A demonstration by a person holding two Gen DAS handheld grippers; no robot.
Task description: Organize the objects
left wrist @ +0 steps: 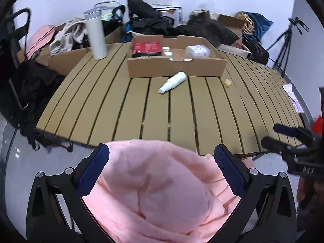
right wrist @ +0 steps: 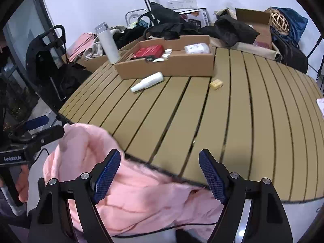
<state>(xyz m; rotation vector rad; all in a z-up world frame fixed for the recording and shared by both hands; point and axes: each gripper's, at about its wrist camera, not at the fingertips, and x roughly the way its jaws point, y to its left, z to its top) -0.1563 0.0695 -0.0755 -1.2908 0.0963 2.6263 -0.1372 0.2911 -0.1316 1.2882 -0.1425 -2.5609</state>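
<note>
A white bottle (left wrist: 172, 82) lies on its side on the slatted table (left wrist: 154, 109), in front of an open cardboard box (left wrist: 176, 66). A small yellow block (left wrist: 227, 82) lies to its right. Both show in the right wrist view too: the bottle (right wrist: 147, 81) and the block (right wrist: 216, 84). My left gripper (left wrist: 161, 168) is open at the table's near edge, over a pink garment (left wrist: 158, 190), not gripping it. My right gripper (right wrist: 160, 174) is open, also at the near edge, with the pink garment (right wrist: 133, 194) below it.
The box (right wrist: 168, 66) holds a red packet (left wrist: 146, 48), small white jars (left wrist: 167, 51) and a white pack (left wrist: 197, 51). A tall white flask (left wrist: 95, 34) stands at the back left. Bags and clothes pile behind the table. Papers (left wrist: 292, 97) lie at the right edge.
</note>
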